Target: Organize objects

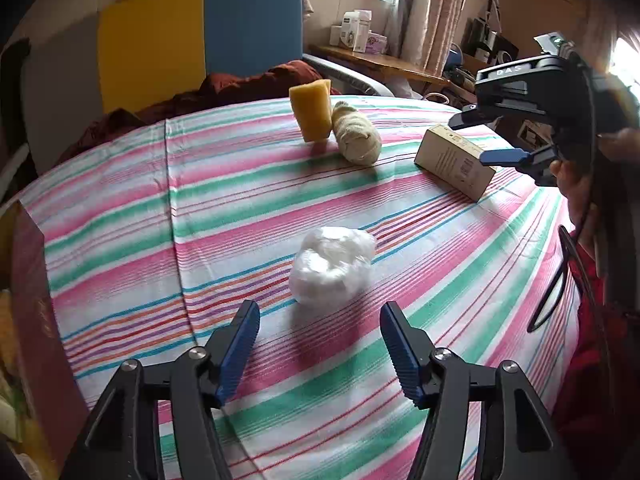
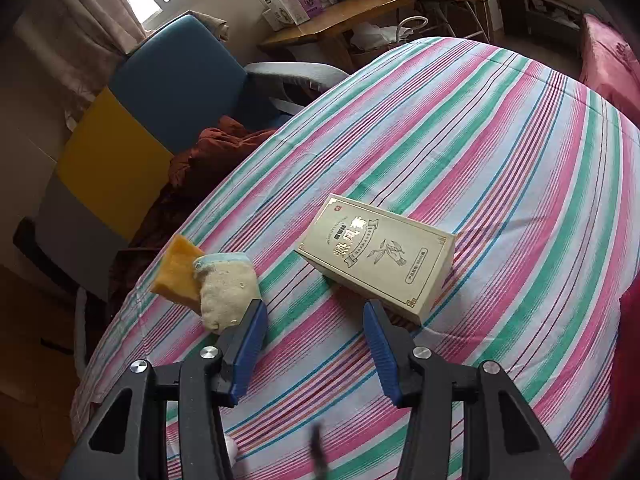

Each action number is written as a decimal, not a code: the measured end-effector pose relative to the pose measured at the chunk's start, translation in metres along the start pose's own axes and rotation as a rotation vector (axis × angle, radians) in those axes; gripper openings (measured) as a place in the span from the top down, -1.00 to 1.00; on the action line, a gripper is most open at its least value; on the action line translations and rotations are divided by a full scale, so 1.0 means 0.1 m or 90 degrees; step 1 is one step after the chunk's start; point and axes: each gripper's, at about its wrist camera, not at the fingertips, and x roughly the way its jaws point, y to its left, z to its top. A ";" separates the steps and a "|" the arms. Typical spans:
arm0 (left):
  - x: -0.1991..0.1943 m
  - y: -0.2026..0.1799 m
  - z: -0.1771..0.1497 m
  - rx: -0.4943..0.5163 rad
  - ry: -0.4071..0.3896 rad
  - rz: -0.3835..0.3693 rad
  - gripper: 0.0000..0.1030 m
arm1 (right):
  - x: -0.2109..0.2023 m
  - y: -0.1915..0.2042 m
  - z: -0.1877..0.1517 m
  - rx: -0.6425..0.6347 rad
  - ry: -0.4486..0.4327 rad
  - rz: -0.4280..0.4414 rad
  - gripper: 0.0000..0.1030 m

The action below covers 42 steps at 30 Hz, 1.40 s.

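On the striped tablecloth [image 1: 120, 208] lies a crumpled white plastic bag [image 1: 330, 266], just ahead of my left gripper [image 1: 318, 306]. That gripper is open, and the bag sits beyond its fingertips, not between them. Farther back a yellow sponge [image 1: 310, 114] stands on edge against a rolled cream sock [image 1: 356, 136]. A beige printed box [image 1: 452, 164] lies flat at the right. My right gripper [image 2: 315, 304] is open and empty above the cloth, with the box [image 2: 380, 258] ahead to its right. The sock [image 2: 226, 292] and sponge [image 2: 176, 274] are at its left.
A maroon cardboard box [image 1: 28, 320] stands at the table's left edge. Behind the table are a blue and yellow chair [image 1: 200, 40] with a dark red blanket [image 1: 240, 84], and a wooden shelf [image 1: 372, 62] holding small cartons. A person's hand [image 1: 572, 176] holds the right gripper.
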 end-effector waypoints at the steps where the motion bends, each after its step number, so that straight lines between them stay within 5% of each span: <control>1: -0.01 0.02 0.01 0.000 -0.002 0.005 -0.24 | -0.01 0.00 0.00 0.002 0.000 0.004 0.01; 11: 0.30 0.00 0.52 0.046 0.021 0.006 -0.30 | -0.03 -0.02 -0.01 0.004 0.001 0.007 0.01; 13: 0.43 -0.02 0.54 0.053 0.042 0.005 0.23 | -0.03 -0.02 -0.01 0.003 0.001 0.001 0.01; 23: 0.32 -0.03 0.10 0.025 0.008 0.005 0.30 | -0.01 0.03 -0.06 -0.021 0.033 -0.007 0.01; 29: 0.31 -0.01 0.07 0.022 0.004 -0.003 0.30 | -0.14 0.26 0.16 -0.196 0.048 -0.070 0.00; 34: 0.30 0.01 0.06 0.018 0.002 -0.009 0.29 | 0.05 0.34 0.33 -0.376 0.093 -0.137 -0.35; 38: 0.30 0.01 0.05 0.017 0.001 -0.011 0.29 | 0.43 0.27 0.44 -0.434 0.141 -0.208 -0.35; 42: 0.31 0.01 0.05 0.017 0.000 -0.011 0.28 | 0.67 0.24 0.42 -0.422 0.179 -0.198 -0.36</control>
